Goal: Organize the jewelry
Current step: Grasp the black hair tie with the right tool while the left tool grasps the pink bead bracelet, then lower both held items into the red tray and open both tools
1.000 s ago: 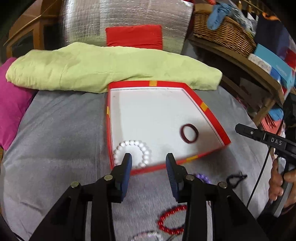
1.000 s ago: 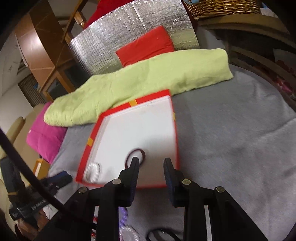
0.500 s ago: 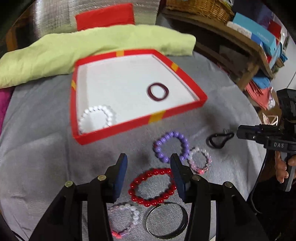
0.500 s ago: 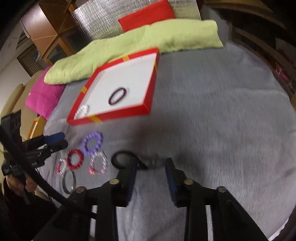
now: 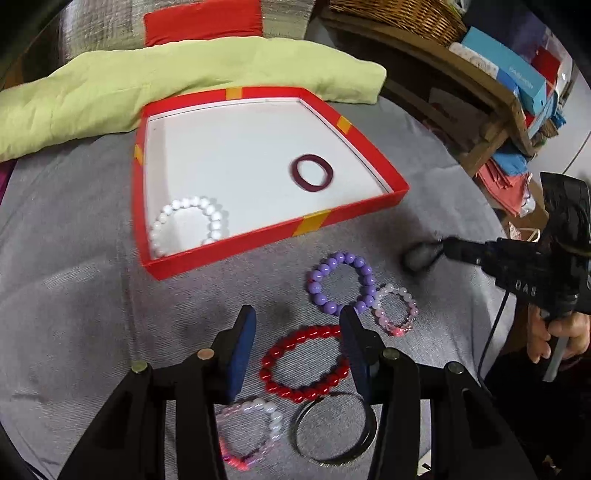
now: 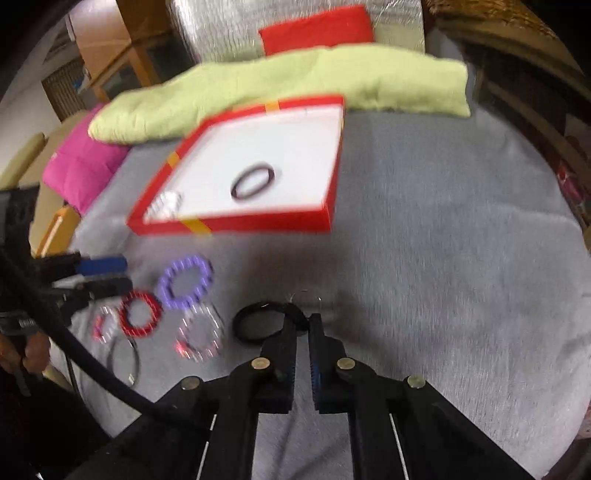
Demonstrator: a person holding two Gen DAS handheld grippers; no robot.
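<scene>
A red box (image 5: 354,206) with a white floor holds a white bead bracelet (image 5: 188,227) and a dark red ring (image 5: 311,172). On the grey cloth lie a purple bracelet (image 5: 341,282), a pale pink bracelet (image 5: 397,308), a red bracelet (image 5: 304,363), a pink-white bracelet (image 5: 249,426) and a metal bangle (image 5: 334,428). My left gripper (image 5: 299,332) is open above the red bracelet. My right gripper (image 6: 302,325) is shut on the knot end of a black cord bracelet (image 6: 258,325), blurred in the left wrist view (image 5: 421,255).
A light green cushion (image 5: 184,81) lies behind the box, with a magenta cushion (image 6: 81,166) to the left. A wooden shelf with a wicker basket (image 5: 399,14) and boxes stands at the right. Grey cloth (image 6: 443,258) spreads right of the box.
Both grippers have drawn back from the box to the loose bracelets. The right gripper has closed on the black cord bracelet. The left gripper stays open.
</scene>
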